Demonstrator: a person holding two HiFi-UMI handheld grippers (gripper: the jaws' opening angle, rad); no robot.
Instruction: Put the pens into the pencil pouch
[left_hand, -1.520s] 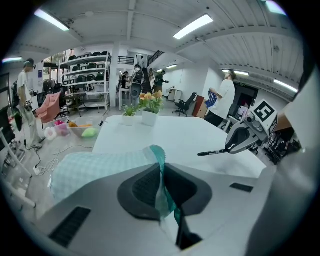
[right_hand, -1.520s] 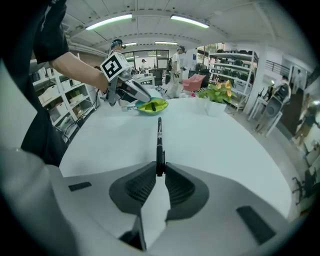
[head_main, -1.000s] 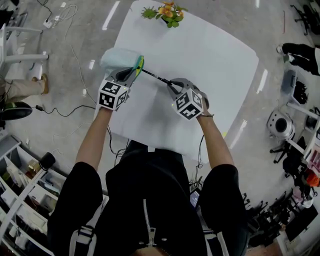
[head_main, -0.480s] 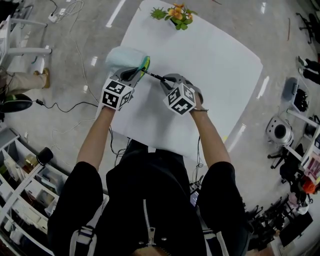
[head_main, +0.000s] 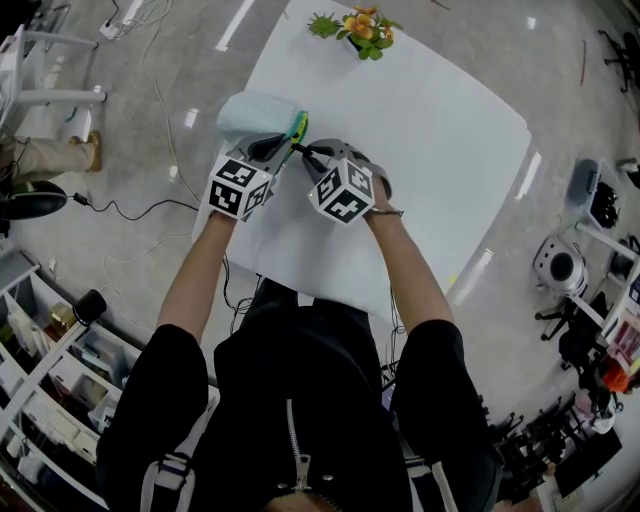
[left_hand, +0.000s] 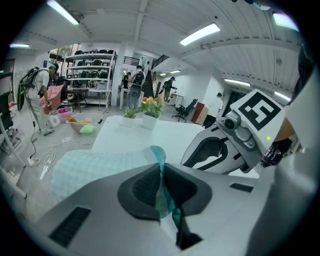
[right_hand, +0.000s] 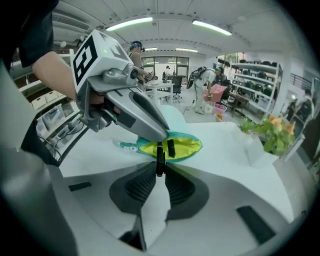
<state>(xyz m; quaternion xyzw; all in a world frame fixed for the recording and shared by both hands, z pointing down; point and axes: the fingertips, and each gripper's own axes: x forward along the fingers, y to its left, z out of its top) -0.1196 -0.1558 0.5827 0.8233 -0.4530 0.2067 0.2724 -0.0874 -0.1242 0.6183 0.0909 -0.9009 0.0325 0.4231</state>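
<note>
- Lying on the white table (head_main: 430, 130): the pencil pouch (head_main: 262, 115), pale teal outside, yellow lining showing at its open mouth.
- Pinched at the pouch's teal rim by the left gripper (left_hand: 161, 187), jaws closed tight on the fabric, holding the mouth agape.
- Clamped by the barrel in the right gripper (right_hand: 159, 172), jaws closed on it just in front of the pouch's mouth: a black pen (right_hand: 160, 157), pointing into the opening, front end at the rim or barely past it.
- Already inside the pouch, by the look of it: a second dark pen (right_hand: 171, 148), against the yellow lining just beside the held pen's tip.
- Judged well along, not finished: held pen only partly in, not yet released.
- Left to do, probably: pushing this pen fully into the pouch and letting go.
- No further pens in sight outside the pouch.
</note>
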